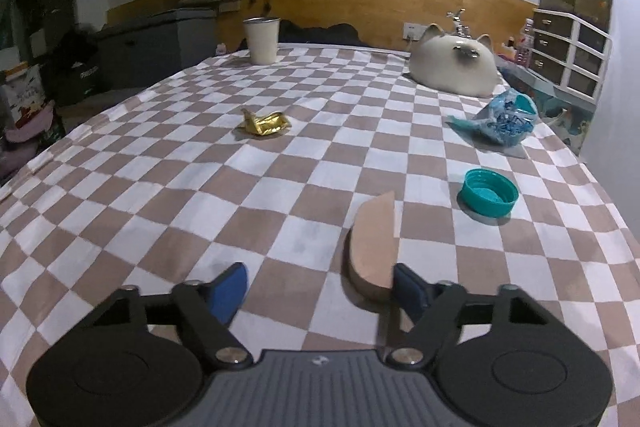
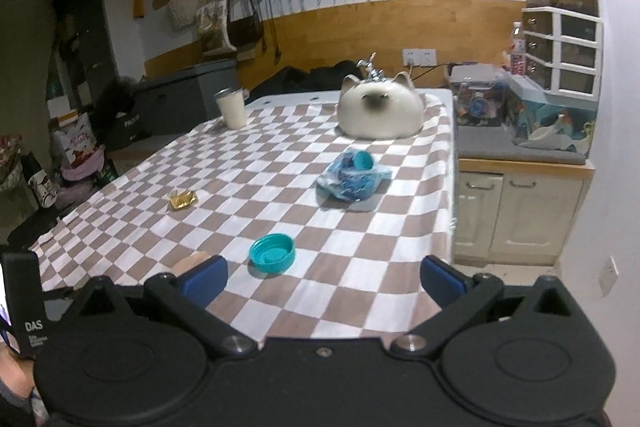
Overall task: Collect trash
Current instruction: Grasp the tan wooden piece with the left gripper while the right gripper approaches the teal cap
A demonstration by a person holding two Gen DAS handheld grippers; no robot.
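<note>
On the checkered tablecloth (image 1: 160,187) lie a crumpled gold wrapper (image 1: 266,123), a teal bottle cap (image 1: 488,193) with its hollow side up, and a crumpled blue plastic bag (image 1: 500,121). A tan curved slice (image 1: 374,243) stands on edge between the fingers of my left gripper (image 1: 320,291). It leans against the right pad, with a wide gap to the left pad, so the gripper is open. My right gripper (image 2: 323,283) is open and empty, low over the near table edge. The teal cap (image 2: 272,253) sits just ahead of it, with the blue bag (image 2: 354,177) and gold wrapper (image 2: 182,199) farther off.
A white cup (image 1: 261,41) and a cream cat-shaped ceramic piece (image 1: 454,67) stand at the far end of the table. The table's right edge (image 2: 452,187) drops beside a low cabinet (image 2: 516,211). Boxes and bags crowd the floor on the left.
</note>
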